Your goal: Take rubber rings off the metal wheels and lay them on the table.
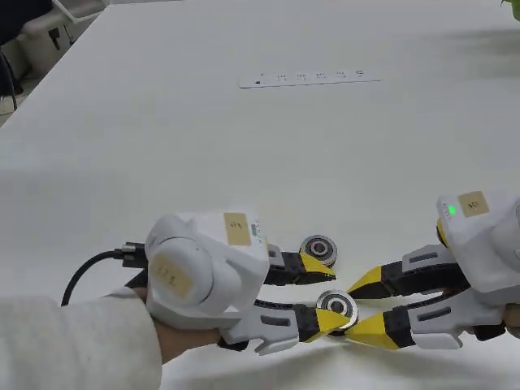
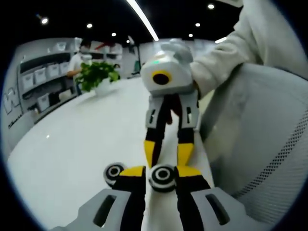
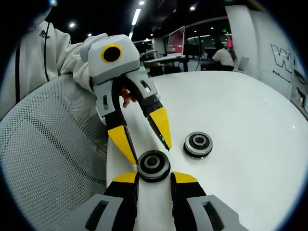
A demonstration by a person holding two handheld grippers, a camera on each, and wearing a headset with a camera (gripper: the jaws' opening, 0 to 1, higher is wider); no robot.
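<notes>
Two metal wheels with dark rubber rings lie flat near the table's front edge. The nearer wheel (image 1: 335, 305) (image 2: 162, 177) (image 3: 153, 165) sits between the tips of both grippers, which face each other. My left gripper (image 1: 331, 294) (image 2: 160, 171) (image 3: 147, 144) comes in from the left, open, its yellow fingertips (image 1: 318, 265) on either side of that wheel. My right gripper (image 1: 351, 312) (image 3: 155, 177) (image 2: 167, 155) comes in from the right, open, its tips at the wheel's rim. The other wheel (image 1: 318, 249) (image 2: 114, 172) (image 3: 198, 143) lies just beyond, untouched.
A thin white strip with markings (image 1: 309, 79) lies far back on the white table (image 1: 244, 162). A black cable (image 1: 85, 272) trails from the left gripper. A mesh chair back (image 3: 48, 159) stands behind the person. A potted plant (image 2: 96, 77) stands on the table's far end.
</notes>
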